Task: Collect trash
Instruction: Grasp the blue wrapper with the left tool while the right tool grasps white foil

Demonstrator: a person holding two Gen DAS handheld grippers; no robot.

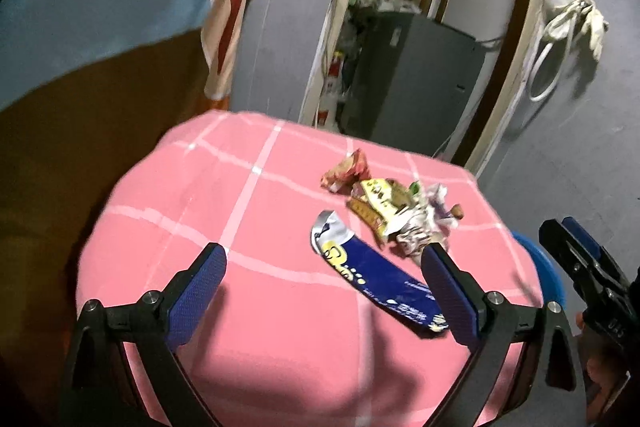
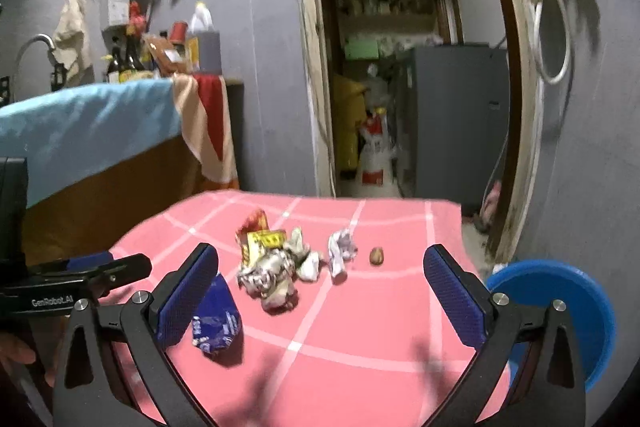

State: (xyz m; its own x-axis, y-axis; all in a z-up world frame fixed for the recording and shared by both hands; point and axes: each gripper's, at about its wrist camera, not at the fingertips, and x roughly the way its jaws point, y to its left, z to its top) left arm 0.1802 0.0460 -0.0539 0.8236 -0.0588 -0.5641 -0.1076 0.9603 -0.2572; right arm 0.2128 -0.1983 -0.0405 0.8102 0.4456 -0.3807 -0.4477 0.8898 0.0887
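Both your grippers, left gripper [image 1: 324, 259] and right gripper [image 2: 320, 263], are spread wide, holding nothing. The crumpled wrappers [image 2: 272, 267] lie ahead on the pink checked desk [image 2: 360, 347] (blue foil wrapper [image 1: 376, 283] nearest the left gripper's right finger).

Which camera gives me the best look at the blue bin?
The right wrist view: the blue bin shows its round rim and inside, just off the table's right edge. The left wrist view catches only a sliver behind the pink tablecloth.
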